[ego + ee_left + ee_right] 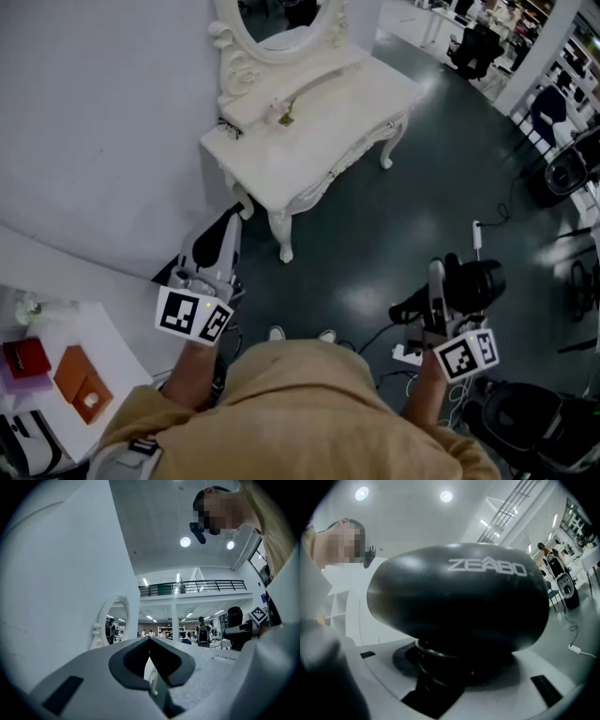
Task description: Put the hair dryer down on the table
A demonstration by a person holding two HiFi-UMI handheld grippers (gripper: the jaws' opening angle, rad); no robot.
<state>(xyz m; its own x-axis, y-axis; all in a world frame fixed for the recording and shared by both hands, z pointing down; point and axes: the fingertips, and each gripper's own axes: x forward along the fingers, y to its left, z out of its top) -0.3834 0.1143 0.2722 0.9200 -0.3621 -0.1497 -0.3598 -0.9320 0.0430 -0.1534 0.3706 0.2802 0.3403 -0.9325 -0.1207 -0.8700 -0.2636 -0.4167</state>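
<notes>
A black hair dryer (474, 284) hangs over the dark floor at the right. My right gripper (438, 279) is shut on its handle. In the right gripper view the hair dryer's rounded body (459, 597) fills the frame, and its handle runs down between the jaws of my right gripper (440, 670). The white dressing table (323, 141) with an oval mirror (281, 23) stands ahead by the wall, well apart from both grippers. My left gripper (231, 221) points towards the table's near leg. In its own view the left gripper (150, 639) has its jaws together and holds nothing.
A small object (286, 114) lies on the dressing table's raised shelf. At lower left a white side table (103, 342) carries a red box (26, 358) and an orange case (80, 380). Cables and a white power strip (408, 354) lie on the floor, and a black chair (539, 427) stands at lower right.
</notes>
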